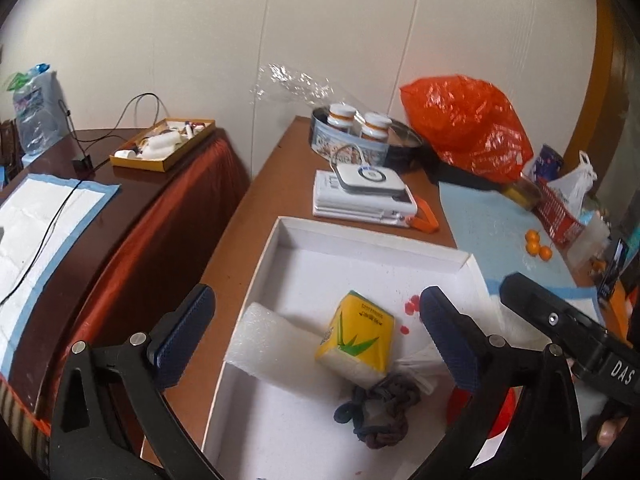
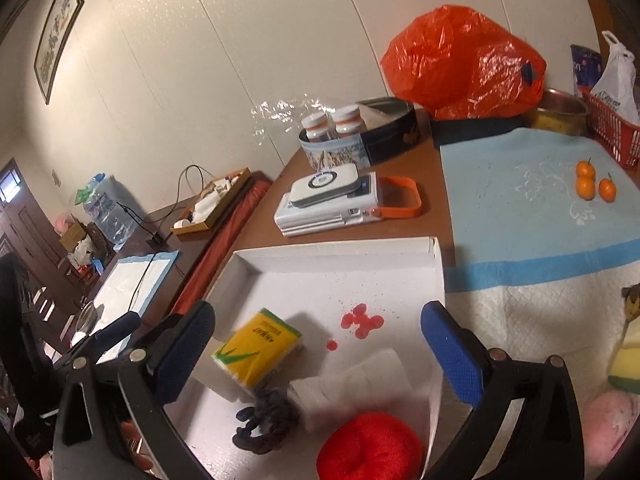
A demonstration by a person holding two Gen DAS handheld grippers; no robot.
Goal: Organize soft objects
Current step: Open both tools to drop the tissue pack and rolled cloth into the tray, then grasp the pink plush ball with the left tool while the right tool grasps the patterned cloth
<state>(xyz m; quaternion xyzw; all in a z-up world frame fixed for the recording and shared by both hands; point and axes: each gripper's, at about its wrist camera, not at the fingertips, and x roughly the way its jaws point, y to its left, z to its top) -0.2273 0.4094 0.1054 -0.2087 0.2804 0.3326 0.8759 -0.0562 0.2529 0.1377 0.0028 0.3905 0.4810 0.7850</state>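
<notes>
Soft objects already sit near me in the white box [image 2: 438, 276]: tissue pack [image 2: 258, 346], foam [image 1: 272, 340], dark scrunchie [image 2: 266, 420], red yarn [image 2: 370, 446]. Both grippers [image 1: 316, 336] [image 2: 318, 344] gape empty; pink plush [image 2: 610, 424] right looks left.

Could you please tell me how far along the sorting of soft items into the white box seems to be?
Done: the white box already holds a yellow tissue pack, white foam piece, dark knitted item and red yarn ball. In hand: nothing; the left gripper and right gripper are open and empty. Left: a pink soft item and yellowish item remain outside.
</notes>
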